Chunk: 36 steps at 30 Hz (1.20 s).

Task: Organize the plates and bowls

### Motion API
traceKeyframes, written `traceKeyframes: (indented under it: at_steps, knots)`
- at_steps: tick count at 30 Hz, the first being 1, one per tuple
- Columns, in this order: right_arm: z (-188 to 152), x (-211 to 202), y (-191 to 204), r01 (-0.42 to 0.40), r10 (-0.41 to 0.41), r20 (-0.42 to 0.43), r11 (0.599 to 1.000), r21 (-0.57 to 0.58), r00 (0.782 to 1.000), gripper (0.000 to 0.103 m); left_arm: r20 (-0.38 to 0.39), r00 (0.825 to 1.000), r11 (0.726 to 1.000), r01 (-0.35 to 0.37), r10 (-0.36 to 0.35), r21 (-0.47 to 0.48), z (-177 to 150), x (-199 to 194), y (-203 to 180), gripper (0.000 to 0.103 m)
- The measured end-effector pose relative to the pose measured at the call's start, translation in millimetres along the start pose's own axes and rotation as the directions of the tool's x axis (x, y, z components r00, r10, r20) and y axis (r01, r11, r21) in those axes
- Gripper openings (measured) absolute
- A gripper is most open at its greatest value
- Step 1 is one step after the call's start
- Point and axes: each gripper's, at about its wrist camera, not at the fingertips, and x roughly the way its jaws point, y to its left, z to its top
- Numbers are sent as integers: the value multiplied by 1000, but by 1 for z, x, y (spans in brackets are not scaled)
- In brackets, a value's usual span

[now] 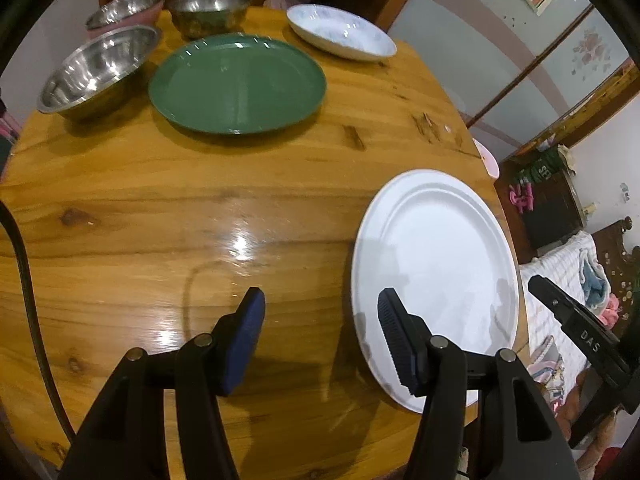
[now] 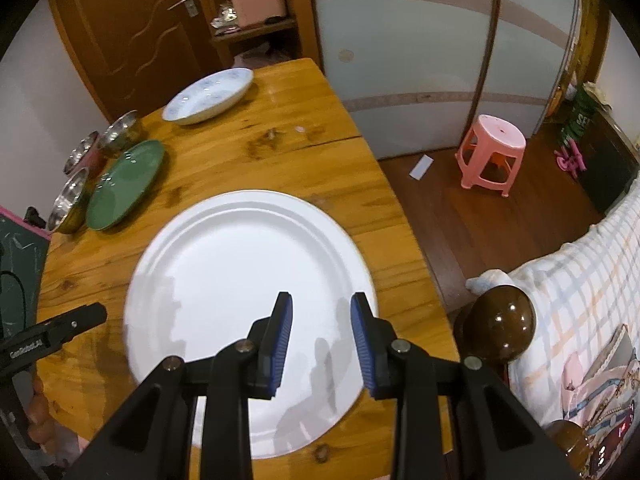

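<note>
A large white plate [image 1: 436, 264] lies on the wooden table [image 1: 200, 208] at its near right edge; it fills the middle of the right wrist view [image 2: 240, 264]. My left gripper [image 1: 322, 312] is open and empty above the table, its right finger over the plate's left rim. My right gripper [image 2: 322, 318] is open and empty above the plate's near part. A green plate [image 1: 238, 82] lies farther back, also in the right wrist view [image 2: 126, 184]. A white patterned dish [image 1: 340, 32] sits at the far edge [image 2: 208, 96]. Three steel bowls [image 1: 100, 72] stand at the far left [image 2: 70, 200].
The table's right edge drops to a wooden floor with a pink stool [image 2: 492, 156]. A bed with a checked cover [image 2: 580, 280] and a round brown bedpost [image 2: 502, 328] stand close at the right. A door and shelf [image 2: 256, 12] are behind the table.
</note>
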Motion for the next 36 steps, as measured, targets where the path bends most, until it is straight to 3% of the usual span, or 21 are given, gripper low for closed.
traceKeyframes:
  at_steps: [9,16,28,36]
  knots:
    - [-3,-26,43,-79,80,9,994,-71,997,30,147,989,999,-40,35,26,6,-58,8,59]
    - [7,-50,81,-136,141,23,980,-144,990,30,284,957,997,-72,64,18,17,-122,19,65]
    - [88,-100,144,-227,254,86,943,-244,963,30,466,873,988,-157,143,-9,53,-204,37,72]
    - [148,-125,164,-264,305,140,930,-255,942,30,517,839,984,-171,169,-45,80,-232,43,73]
